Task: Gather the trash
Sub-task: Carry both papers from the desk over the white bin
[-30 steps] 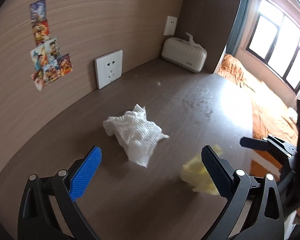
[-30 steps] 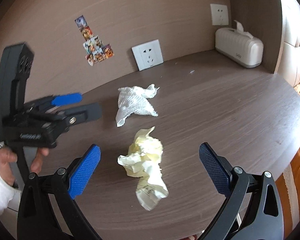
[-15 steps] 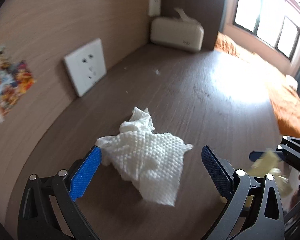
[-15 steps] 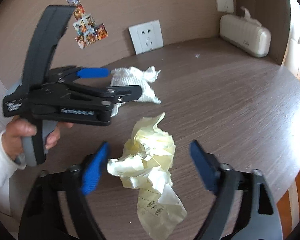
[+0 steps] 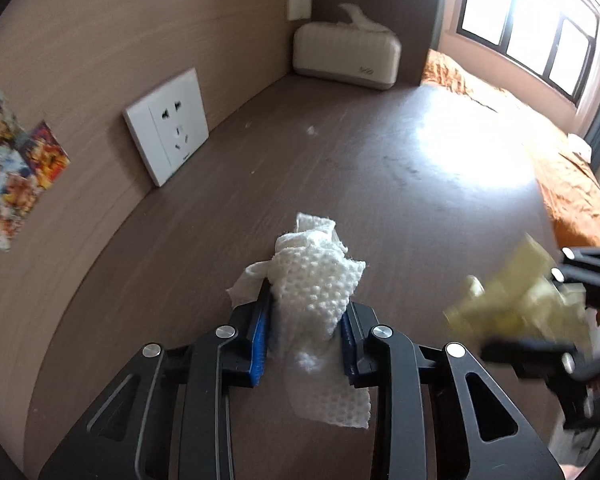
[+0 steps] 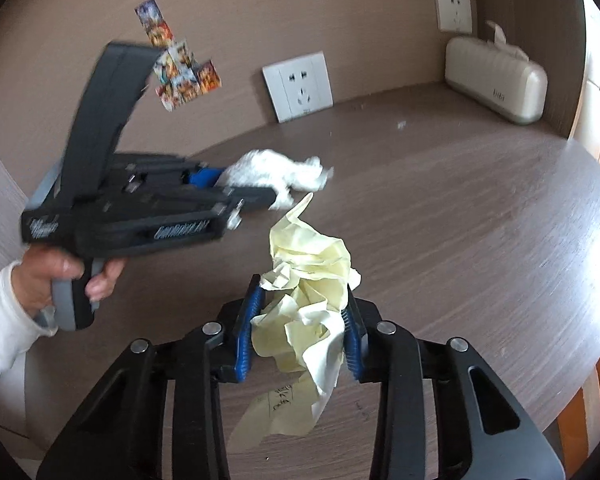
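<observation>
Pinching a white tissue [image 5: 314, 300], the left claw [image 5: 305, 320] sits low over the table [image 5: 380, 184], nearer the socket [image 5: 168, 130] than the right claw [image 6: 298, 328], which clamps yellow paper [image 6: 308, 280]. Lifting both straight up, grips firm, should keep loose tails from snagging.

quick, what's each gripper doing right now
Left gripper: shut on the white paper towel.
Right gripper: shut on the crumpled yellow paper.
</observation>
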`<state>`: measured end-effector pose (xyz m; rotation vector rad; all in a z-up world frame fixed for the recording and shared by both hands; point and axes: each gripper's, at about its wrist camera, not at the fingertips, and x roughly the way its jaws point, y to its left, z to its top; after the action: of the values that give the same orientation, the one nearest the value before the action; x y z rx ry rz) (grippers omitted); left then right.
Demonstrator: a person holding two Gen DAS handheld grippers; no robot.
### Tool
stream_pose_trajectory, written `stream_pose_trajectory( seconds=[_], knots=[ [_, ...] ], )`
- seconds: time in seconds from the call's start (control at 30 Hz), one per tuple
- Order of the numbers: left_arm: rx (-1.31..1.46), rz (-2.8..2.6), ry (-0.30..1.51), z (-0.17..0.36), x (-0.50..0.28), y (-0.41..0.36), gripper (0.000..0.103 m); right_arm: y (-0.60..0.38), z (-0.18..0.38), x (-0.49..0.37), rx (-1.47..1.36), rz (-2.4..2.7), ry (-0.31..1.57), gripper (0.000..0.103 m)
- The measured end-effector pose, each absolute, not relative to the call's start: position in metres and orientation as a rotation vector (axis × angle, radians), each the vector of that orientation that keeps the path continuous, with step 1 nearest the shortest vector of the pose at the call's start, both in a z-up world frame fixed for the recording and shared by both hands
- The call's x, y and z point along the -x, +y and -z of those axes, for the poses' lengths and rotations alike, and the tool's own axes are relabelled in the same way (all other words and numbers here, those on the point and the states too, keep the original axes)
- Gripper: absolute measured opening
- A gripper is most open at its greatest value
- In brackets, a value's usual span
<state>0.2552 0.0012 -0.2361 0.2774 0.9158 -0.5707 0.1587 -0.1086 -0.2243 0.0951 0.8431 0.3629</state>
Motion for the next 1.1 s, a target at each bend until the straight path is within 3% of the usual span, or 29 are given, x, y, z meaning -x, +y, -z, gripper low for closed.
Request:
stream_pose_trajectory(
  seconds=[0.6,1.1],
  knots=[
    [-0.279,0.659,0.857,0.172,-0.161,-0.071,0.029,-0.191,0.149,-0.092,-0.092,-0.291,0.698,0.036],
    [-0.368,0.842,0.885,0.173,-0.094,-0.196,0.029,-0.299,0.160,-0.019,-0.186,-0.130,0.718,0.036]
  ],
)
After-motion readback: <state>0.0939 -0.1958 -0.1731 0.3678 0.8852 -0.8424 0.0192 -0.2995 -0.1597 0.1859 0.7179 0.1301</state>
